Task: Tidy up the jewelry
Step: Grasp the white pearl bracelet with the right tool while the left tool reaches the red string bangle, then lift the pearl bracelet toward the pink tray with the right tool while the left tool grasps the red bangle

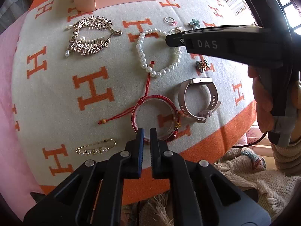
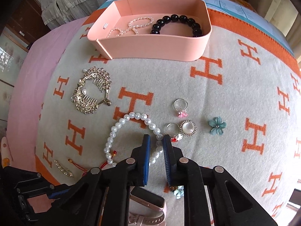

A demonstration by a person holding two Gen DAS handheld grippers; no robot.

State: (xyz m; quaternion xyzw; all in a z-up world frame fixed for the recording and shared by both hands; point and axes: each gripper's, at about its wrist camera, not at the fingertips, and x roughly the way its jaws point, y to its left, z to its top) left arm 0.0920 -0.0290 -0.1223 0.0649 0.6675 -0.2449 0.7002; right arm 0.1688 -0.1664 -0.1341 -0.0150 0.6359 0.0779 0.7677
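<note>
**Tongs on two bracelets over the H-pattern blanket**

Jewelry lies spread on a cream and orange H-pattern blanket (image 2: pixel 216 98). Left of both tongs sits a rhinestone hair comb (image 1: pixel 90 35) with pearl drops, and a pearl safety-pin brooch (image 1: pixel 96 149) lies just left of the left tongs (image 1: pixel 147 131). Those tongs have their blue pads either side of the near rim of a clear bangle wrapped with red cord (image 1: pixel 155 115), a narrow gap remaining between the pads; whether they press the rim I cannot tell. Right of that bangle rests a pink-strapped smartwatch (image 1: pixel 197 99).

Further on, the right tongs (image 2: pixel 156 141) stand apart, straddling the right side of a white pearl bracelet (image 2: pixel 116 131), with beads between the pads. Just right of them lie a ring with a red stone (image 2: pixel 173 131), a round pearl brooch (image 2: pixel 188 128), a ring with a pink stone (image 2: pixel 181 107) and a blue flower brooch (image 2: pixel 217 125).

Beyond the tongs stands a pink box (image 2: pixel 156 46) holding a black bead bracelet (image 2: pixel 178 24) and a small-pearl strand (image 2: pixel 131 26).
</note>
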